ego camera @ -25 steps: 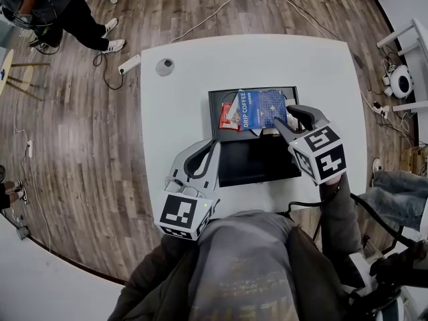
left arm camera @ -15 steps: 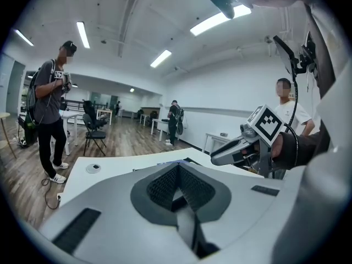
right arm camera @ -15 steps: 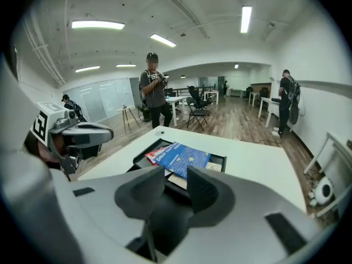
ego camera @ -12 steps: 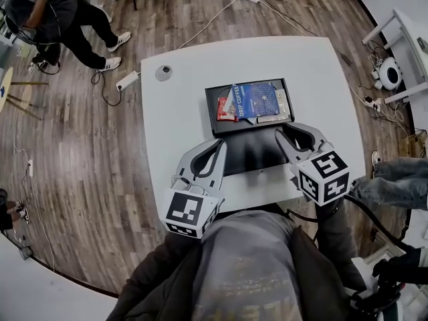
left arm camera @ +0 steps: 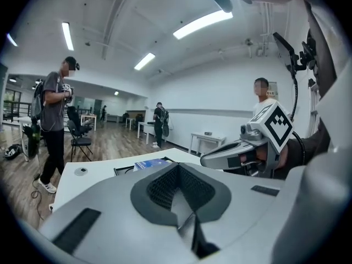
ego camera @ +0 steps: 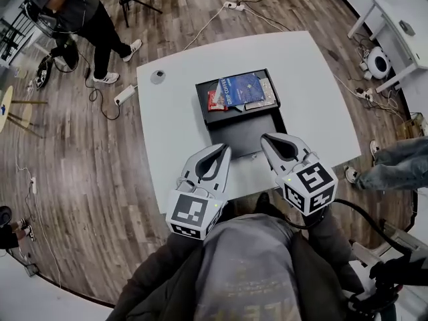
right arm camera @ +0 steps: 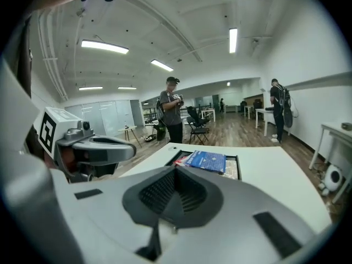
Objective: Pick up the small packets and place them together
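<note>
- Three packets lie together in the far compartment of the black tray (ego camera: 200, 105) on the white table (ego camera: 167, 139): a blue packet (ego camera: 242, 89) on top, a red packet (ego camera: 215, 101) at its left end and a pale packet (ego camera: 268, 96) at its right.
- You see the blue packet lying flat, with its long axis along the tray's long side, left to right in the head view.
- Your left gripper (ego camera: 223, 150) has its jaws together, with nothing between them. It hangs over the table's near edge, apart from the tray.
- Your right gripper (ego camera: 266, 140) is likewise closed on nothing, its tips over the tray's near compartment, well short of the packets.
</note>
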Tool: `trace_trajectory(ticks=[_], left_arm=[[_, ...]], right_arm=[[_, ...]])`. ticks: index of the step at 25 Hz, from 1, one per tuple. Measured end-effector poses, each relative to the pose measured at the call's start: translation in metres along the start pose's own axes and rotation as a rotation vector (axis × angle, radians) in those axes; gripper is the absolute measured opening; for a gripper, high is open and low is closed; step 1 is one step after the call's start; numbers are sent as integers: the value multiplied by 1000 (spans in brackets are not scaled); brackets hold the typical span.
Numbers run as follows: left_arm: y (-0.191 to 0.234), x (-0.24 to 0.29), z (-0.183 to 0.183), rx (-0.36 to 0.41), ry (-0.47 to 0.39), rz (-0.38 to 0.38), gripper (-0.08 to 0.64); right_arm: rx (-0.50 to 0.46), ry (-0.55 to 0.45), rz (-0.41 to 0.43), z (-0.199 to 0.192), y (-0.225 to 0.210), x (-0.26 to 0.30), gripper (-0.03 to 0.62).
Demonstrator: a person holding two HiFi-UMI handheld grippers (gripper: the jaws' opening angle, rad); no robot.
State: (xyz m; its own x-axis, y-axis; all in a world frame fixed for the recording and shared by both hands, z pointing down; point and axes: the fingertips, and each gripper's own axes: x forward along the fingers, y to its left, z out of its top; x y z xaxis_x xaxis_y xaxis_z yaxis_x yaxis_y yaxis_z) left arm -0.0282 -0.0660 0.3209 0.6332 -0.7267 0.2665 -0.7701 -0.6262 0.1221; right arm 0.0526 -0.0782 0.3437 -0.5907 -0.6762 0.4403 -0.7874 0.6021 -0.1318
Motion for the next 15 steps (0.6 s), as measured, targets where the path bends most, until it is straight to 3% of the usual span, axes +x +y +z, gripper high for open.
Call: trace_trajectory(ticks=[6,15], left_arm=[[-33,-12,-1,-4,-12,88,0],[-67,-21,-5,-1,-12,135,0]], right_arm=[[-13,-49,47,-6,5,-25,6],[-48,-52,149,-16,19,-36,6]])
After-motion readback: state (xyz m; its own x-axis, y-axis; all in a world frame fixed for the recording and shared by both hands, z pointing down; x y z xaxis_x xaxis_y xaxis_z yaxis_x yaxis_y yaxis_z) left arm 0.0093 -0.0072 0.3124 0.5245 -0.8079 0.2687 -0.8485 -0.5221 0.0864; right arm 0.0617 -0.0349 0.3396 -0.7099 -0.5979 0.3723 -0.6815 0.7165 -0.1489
